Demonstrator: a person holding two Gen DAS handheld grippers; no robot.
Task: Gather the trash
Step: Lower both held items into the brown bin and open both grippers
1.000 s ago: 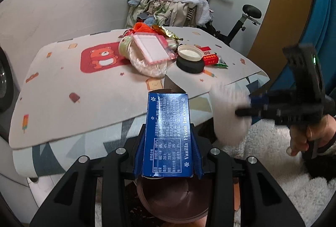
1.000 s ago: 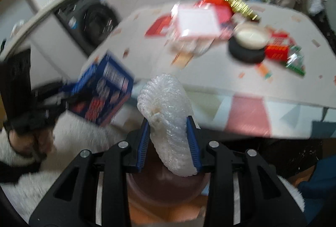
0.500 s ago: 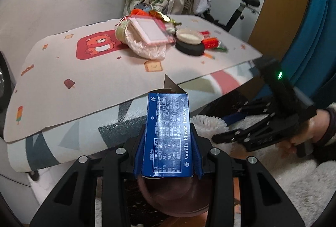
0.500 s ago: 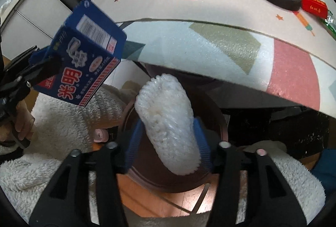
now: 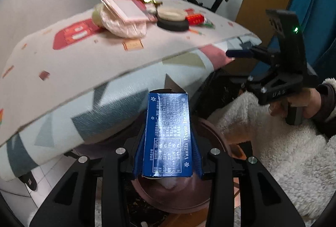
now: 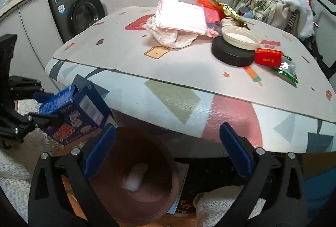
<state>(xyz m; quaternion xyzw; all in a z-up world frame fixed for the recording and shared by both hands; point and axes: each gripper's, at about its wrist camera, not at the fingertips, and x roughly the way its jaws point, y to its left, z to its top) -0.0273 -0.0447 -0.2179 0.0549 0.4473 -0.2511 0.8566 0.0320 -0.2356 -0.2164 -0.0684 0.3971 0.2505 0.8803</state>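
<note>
left gripper (image 5: 168, 138) is clamped on the blue ice cream box (image 5: 168, 134), pads pressed to both long sides. the box is a tall carton, white print down its face reading "vanilla flavor ice cream", top flap open, held right above the brown bin (image 5: 178, 195) under the table edge (image 5: 126, 71). from the right wrist view the box (image 6: 77, 115) shows red lettering on its front, a bit blurred. right gripper (image 6: 166, 151) hangs with its blue pads spread wide, nothing between them, over the bin (image 6: 147, 201). down at the bin's bottom lies a white foam wrap (image 6: 135, 178), pale and lumpy. on the table: a black lid (image 6: 233, 52), a red packet (image 6: 268, 56), a plastic bag (image 6: 172, 36).
</note>
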